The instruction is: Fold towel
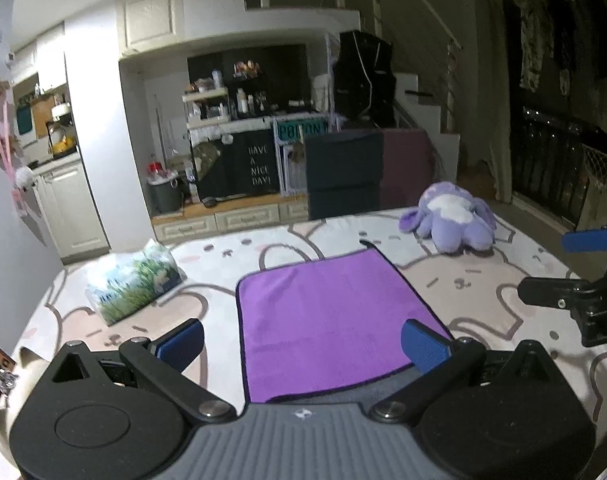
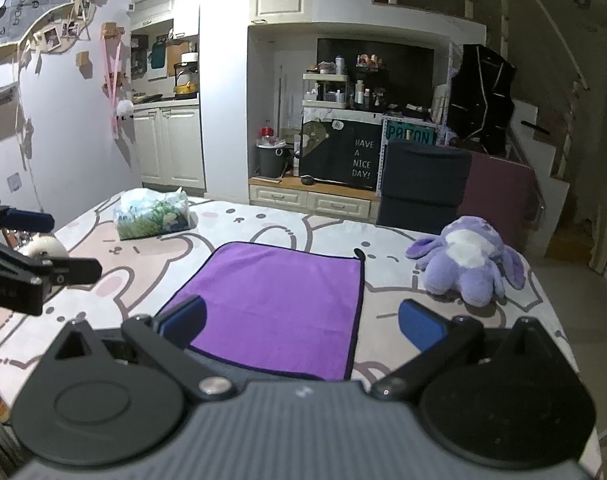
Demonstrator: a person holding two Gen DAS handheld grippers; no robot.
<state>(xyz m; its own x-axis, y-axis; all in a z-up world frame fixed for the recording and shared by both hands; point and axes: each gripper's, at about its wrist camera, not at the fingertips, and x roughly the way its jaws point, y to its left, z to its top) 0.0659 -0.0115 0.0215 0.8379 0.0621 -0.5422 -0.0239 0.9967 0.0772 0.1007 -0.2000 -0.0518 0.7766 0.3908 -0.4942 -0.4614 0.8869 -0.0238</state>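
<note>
A purple towel [image 1: 327, 320] with a dark hem lies flat on the bed, folded to a rectangle; it also shows in the right wrist view [image 2: 279, 304]. My left gripper [image 1: 301, 340] is open and empty, hovering above the towel's near edge. My right gripper [image 2: 301, 322] is open and empty above the towel's near right part. Each gripper appears in the other's view: the right gripper [image 1: 575, 272] at the right edge, the left gripper [image 2: 35, 248] at the left edge.
The bed sheet [image 2: 387, 320] has a cartoon bunny print. A purple plush toy [image 1: 451, 216] [image 2: 469, 260] sits at the far right. A tissue pack [image 1: 133, 280] [image 2: 153, 214] lies at the far left. Dark boxes [image 2: 423, 184] and cabinets stand beyond the bed.
</note>
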